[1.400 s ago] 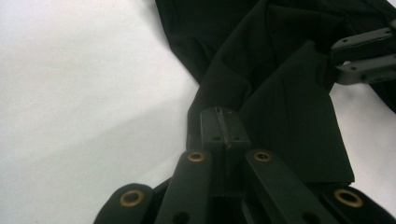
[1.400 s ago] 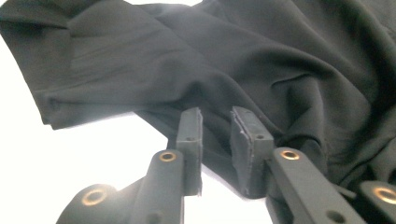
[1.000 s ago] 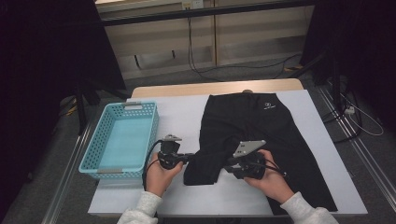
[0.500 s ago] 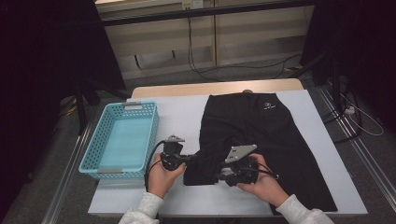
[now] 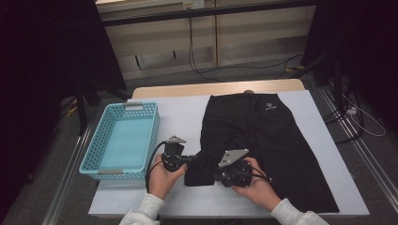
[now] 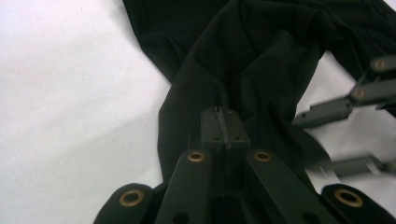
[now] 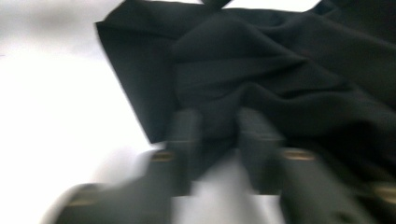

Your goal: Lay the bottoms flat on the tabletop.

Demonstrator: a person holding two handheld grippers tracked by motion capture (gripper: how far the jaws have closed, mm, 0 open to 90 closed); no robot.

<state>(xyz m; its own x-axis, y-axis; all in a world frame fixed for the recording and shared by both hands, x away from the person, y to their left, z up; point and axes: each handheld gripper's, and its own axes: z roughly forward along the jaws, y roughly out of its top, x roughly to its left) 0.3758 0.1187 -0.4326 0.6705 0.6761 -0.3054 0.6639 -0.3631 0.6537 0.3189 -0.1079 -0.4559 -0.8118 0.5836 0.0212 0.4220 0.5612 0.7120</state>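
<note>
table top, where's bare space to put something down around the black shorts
Free: the white table cover between the light blue plastic basket and the black fabric shorts, a strip along the right edge, and the basket's inside. Crowded: the near edge, where both grippers work the hem.

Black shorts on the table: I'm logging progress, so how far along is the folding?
Done: the black fabric shorts lie spread on the white table. In hand: the left gripper pinches a leg hem; the right gripper straddles bunched cloth. Left: no finished fold; the turquoise plastic basket holds nothing.
</note>
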